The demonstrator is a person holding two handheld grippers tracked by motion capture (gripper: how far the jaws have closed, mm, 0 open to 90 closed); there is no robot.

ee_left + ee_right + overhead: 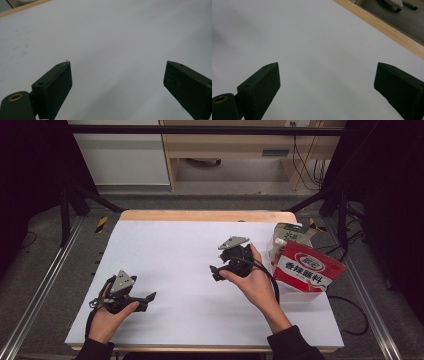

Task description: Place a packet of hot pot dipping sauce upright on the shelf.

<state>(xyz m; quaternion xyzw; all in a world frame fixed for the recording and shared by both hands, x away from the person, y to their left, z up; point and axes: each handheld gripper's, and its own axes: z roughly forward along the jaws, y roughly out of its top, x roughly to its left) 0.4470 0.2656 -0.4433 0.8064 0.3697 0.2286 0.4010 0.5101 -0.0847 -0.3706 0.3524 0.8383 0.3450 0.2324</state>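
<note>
Nothing grasped yet: left gripper [131, 296] at 8 o'clock and right gripper [227, 265] near centre both hover over the white table [175, 255], jaws spread and empty, while the red sauce pouch [307, 268] leans untouched at 3 o'clock, so the pickup remains.

Dim surroundings, evenly lit tabletop, soft focus

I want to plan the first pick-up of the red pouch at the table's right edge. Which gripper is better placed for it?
The right gripper, probably. It is open and sits close beside the red pouch, while the left gripper, also open, is across the white table at the near left.
</note>
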